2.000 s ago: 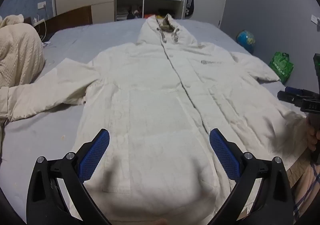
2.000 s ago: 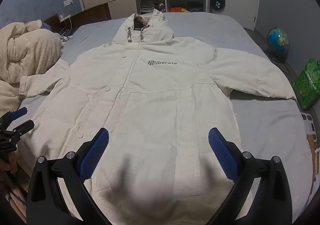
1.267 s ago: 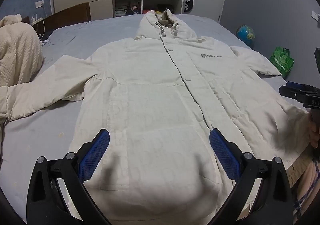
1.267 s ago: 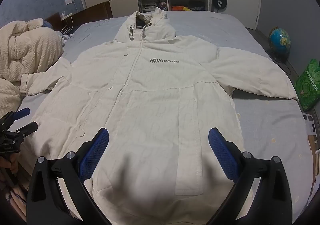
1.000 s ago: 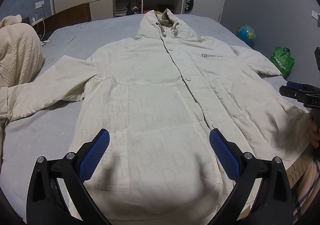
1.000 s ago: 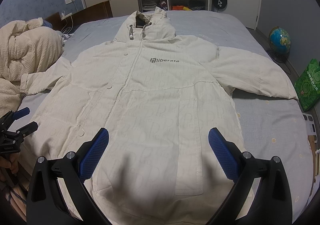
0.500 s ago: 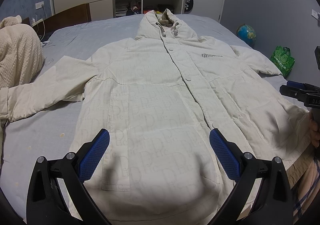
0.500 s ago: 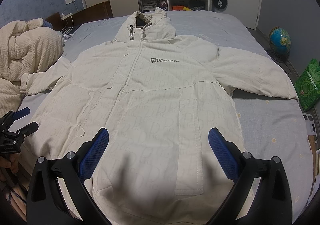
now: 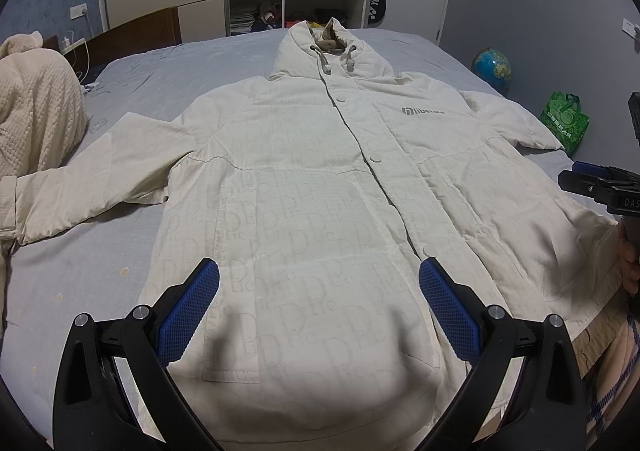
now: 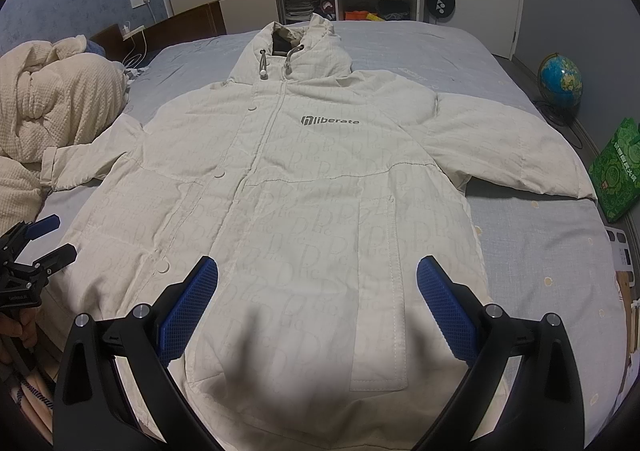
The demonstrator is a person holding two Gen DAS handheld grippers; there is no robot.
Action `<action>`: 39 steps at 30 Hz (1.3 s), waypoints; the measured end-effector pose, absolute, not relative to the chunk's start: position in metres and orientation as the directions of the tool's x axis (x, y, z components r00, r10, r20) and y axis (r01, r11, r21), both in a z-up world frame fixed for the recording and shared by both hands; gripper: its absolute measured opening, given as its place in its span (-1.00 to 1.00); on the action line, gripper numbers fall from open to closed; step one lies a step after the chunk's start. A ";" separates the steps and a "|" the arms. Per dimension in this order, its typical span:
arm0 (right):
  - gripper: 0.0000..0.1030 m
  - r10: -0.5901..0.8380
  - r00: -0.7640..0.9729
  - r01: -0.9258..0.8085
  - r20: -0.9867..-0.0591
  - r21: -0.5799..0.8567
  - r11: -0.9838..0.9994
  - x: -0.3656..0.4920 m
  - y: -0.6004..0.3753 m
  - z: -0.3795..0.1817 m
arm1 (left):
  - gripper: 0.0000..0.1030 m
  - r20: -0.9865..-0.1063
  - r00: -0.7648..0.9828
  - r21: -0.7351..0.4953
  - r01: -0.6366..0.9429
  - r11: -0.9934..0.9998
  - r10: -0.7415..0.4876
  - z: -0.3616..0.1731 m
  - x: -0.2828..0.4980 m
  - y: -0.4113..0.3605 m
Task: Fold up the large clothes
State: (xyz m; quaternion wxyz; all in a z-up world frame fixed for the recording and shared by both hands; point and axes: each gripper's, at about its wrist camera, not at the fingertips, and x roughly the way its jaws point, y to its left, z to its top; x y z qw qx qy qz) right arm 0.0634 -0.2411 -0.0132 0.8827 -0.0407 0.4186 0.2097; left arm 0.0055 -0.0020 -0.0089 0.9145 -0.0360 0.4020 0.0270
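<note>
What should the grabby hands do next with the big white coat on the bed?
Probably the left gripper should reach out to the sleeve on its side and pinch the cuff, ready to fold it over the body. The coat lies flat and buttoned on the bed, both sleeves spread wide, and both grippers, the right gripper too, hang open with nothing between their fingers.

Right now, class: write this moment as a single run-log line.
stage: fold not begun | hooded coat: flat, buttoned, sleeves spread on bed | left gripper: open, empty, above hem | right gripper: open, empty, above hem
</note>
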 end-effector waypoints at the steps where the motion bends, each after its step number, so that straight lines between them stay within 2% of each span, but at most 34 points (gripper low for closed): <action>1: 0.85 0.336 0.562 -0.404 -0.756 0.104 0.909 0.064 -0.241 -0.014 | 0.87 -0.737 0.676 -0.045 -0.079 0.996 0.020 -0.009 0.005 -0.002; 27: 0.85 0.352 0.559 -0.398 -0.751 0.129 0.908 0.064 -0.240 -0.014 | 0.87 -0.742 0.670 -0.045 -0.084 0.995 0.023 -0.004 0.008 -0.005; 33: 0.85 0.368 0.554 -0.382 -0.747 0.165 0.909 0.080 -0.261 0.010 | 0.87 -0.744 0.668 -0.043 -0.072 0.997 0.016 0.017 0.020 0.002; 39: 0.85 0.341 0.586 -0.287 -0.735 0.205 0.936 0.119 -0.312 0.027 | 0.87 -0.754 0.656 -0.009 -0.072 0.997 0.040 0.019 0.041 0.019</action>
